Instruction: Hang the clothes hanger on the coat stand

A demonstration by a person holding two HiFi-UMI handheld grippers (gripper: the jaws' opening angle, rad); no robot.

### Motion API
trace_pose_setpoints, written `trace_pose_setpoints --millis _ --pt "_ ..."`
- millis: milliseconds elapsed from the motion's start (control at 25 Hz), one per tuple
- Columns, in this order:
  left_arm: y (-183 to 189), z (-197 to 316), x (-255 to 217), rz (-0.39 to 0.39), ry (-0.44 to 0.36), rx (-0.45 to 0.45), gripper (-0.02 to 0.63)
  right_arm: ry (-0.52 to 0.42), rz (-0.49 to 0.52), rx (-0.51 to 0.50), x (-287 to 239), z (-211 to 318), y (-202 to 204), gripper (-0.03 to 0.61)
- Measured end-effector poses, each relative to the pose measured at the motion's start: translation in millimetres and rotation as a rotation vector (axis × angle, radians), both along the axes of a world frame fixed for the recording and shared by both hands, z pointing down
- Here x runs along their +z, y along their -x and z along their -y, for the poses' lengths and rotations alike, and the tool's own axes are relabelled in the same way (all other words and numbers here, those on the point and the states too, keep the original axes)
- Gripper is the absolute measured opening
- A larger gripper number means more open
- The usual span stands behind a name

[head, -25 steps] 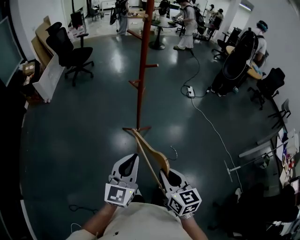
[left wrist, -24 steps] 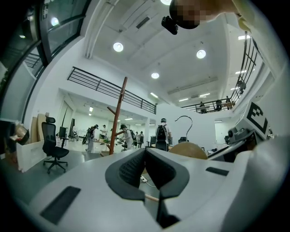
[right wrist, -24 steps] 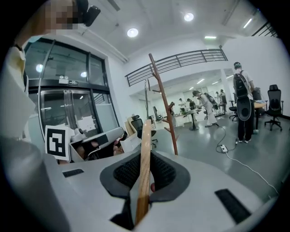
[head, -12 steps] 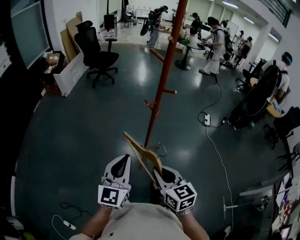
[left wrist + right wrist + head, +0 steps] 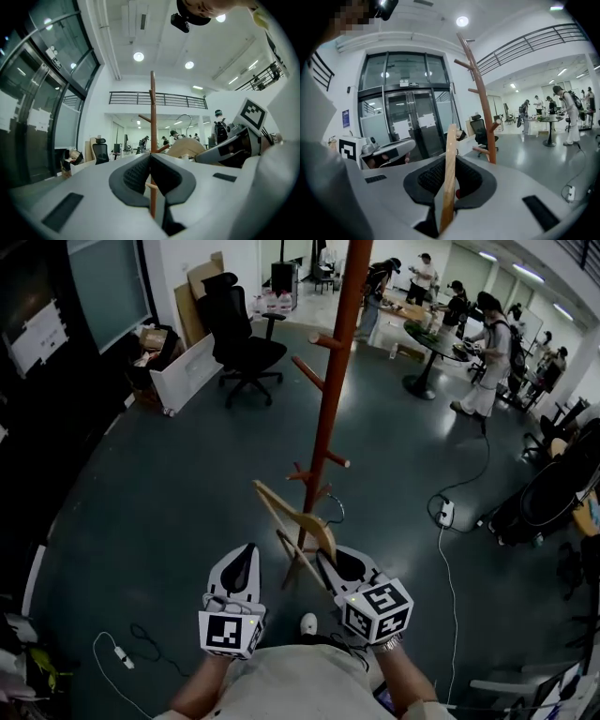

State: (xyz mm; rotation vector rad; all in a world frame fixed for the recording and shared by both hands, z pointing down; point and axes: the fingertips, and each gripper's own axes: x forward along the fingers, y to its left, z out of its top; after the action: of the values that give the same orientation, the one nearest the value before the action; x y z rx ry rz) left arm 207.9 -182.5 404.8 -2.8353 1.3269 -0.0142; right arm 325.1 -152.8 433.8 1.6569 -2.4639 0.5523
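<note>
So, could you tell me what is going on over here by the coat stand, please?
A person stands at the red coat stand with a tool in each hand. The right tool is shut on one arm of a wooden clothes hanger, which it holds up near the stand's lower pegs. The left tool sits beside it, shut and holding nothing. The hanger is not yet hooked on any peg.

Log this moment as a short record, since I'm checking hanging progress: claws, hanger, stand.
Right claw: shut on pale wooden clothes hanger
Left claw: shut, empty
Red-brown wooden coat stand: upright, directly ahead
Hanger's metal hook: near the lowest pegs, not visibly on one
Status: not hung yet
</note>
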Motion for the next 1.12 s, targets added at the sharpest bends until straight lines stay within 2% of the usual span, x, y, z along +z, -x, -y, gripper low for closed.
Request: trace_pose_setpoints --millis 200,320,520,800,880,1120 --pt "-23.8 18.1 -40.4 -0.01 -0.095 -0.105 0.012 -0.134 -0.016 -0.072 -64.1 54.6 -39.3 0.069" --pt "-26.7 34.5 -56.5 -0.003 -0.128 -0.17 0.012 -0.222 -0.017 -0.099 -113.1 84.9 -45.4 0.069" --pt "-33.6 55.3 -82.7 -0.036 -0.156 -0.205 0.012 -0.304 -0.02 -0.135 -171.3 125.0 -49.5 0.069" --pt "-33.3 77.1 -107.3 -0.063 -0.206 -0.263 0.012 -0.299 0.033 -0.151 -191.3 175.2 -51.9 0.069" --pt "-35.5 77.6 -103.5 -0.069 -0.204 -0.273 0.012 -0.276 0.062 -0.158 -185.7 187.8 -52.1 0.069" --pt "-34.9 77.8 -90.1 -0.044 -0.182 -0.29 0.012 -0.238 0.068 -0.171 -166.6 206.6 -52.8 0.069"
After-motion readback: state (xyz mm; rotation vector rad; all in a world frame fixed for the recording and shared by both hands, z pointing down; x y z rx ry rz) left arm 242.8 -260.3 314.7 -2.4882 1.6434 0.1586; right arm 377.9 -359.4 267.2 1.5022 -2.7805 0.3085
